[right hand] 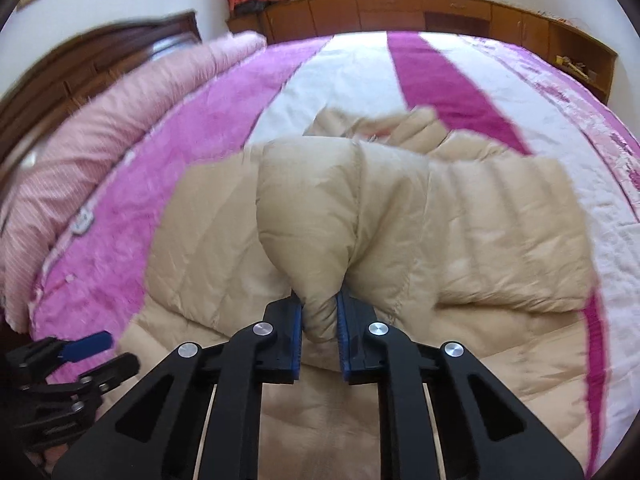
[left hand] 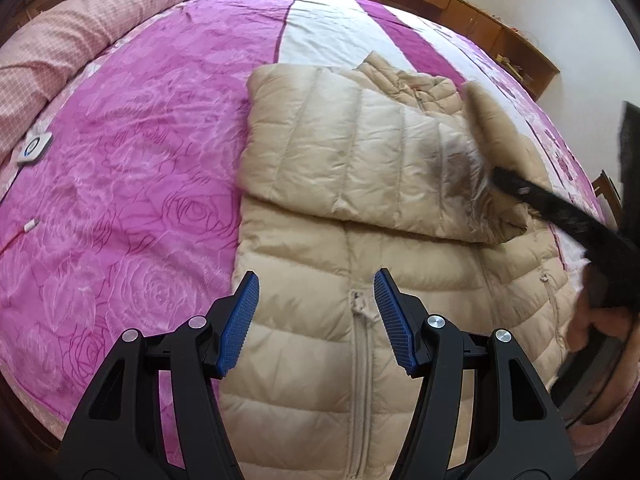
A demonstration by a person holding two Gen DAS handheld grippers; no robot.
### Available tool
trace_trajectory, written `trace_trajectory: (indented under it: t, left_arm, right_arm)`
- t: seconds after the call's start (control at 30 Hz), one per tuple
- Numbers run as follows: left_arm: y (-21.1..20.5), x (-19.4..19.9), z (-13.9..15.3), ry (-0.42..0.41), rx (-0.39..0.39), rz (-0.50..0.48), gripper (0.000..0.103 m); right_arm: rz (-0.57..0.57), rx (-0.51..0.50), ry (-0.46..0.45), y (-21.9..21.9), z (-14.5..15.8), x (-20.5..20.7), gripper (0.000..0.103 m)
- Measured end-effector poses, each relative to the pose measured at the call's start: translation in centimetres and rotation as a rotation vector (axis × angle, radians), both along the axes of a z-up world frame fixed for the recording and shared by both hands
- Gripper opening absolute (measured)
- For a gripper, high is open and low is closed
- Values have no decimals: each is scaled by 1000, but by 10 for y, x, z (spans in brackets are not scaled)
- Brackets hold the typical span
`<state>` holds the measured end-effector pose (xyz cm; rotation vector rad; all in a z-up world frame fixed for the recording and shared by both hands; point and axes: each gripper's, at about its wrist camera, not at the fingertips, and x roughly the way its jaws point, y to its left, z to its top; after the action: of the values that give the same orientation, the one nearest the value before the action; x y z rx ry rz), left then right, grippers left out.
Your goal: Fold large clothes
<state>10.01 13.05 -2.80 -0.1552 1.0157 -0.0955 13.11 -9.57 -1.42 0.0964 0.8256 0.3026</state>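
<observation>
A tan puffer jacket lies front up on the bed, on a pink rose bedspread, with its zipper running toward the near edge. One sleeve is already laid across the chest. The right tongs are squeezed nearly shut on a puffy bunch of the jacket, and the cloth bulges up from between the blue pads. The view from that side is blurry. It looks like the step in hand is folding the right side or the other sleeve over the middle. The left tongs hang about half open over the zipper and hold nothing; the pads are on either side of the zipper top but are not pressing on it. A pink rolled quilt sits along the far side of the bed, well apart from the jacket. Next, the right tongs probably need to carry the pinched part across and lay it flat, then let go. The left tongs may need to hold the body down so that the slippery cloth does not slide.
</observation>
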Motion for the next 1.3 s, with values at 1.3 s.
trace_trajectory:
  t: [1.3]
  left_arm:
    - [-73,90,-26,-54,118,-45,60]
  right_arm:
    - [-207,-1,1,-153,-4,-1,39]
